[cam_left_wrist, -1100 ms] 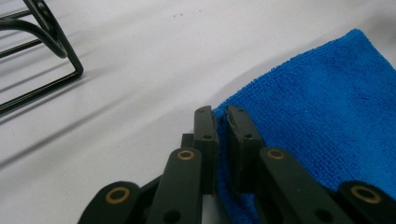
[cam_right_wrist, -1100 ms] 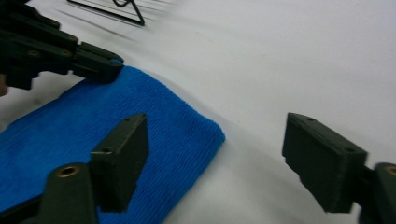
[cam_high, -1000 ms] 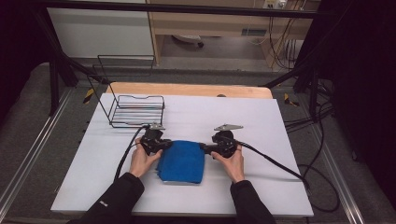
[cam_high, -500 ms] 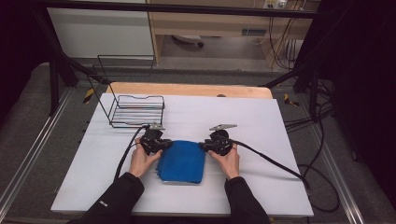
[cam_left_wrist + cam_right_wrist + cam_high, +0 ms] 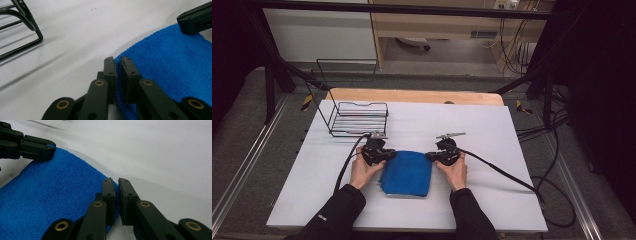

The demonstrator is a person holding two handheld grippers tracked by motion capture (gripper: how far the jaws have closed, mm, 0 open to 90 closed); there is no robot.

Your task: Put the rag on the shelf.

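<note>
A folded blue cloth [image 5: 407, 173] lies flat on the white worktop [image 5: 492, 130] between the two grippers, its long axis running from the person's side toward the far edge. The left gripper [image 5: 119, 65] has its jaws nearly closed, pinching the cloth's far left corner. The right gripper [image 5: 115, 185] likewise grips the far right corner between nearly closed jaws. Beyond the left jaws, well apart, stands a black wire rack [image 5: 358, 116]. Bare worktop spreads wide ahead of both jaws and to the right.
</note>
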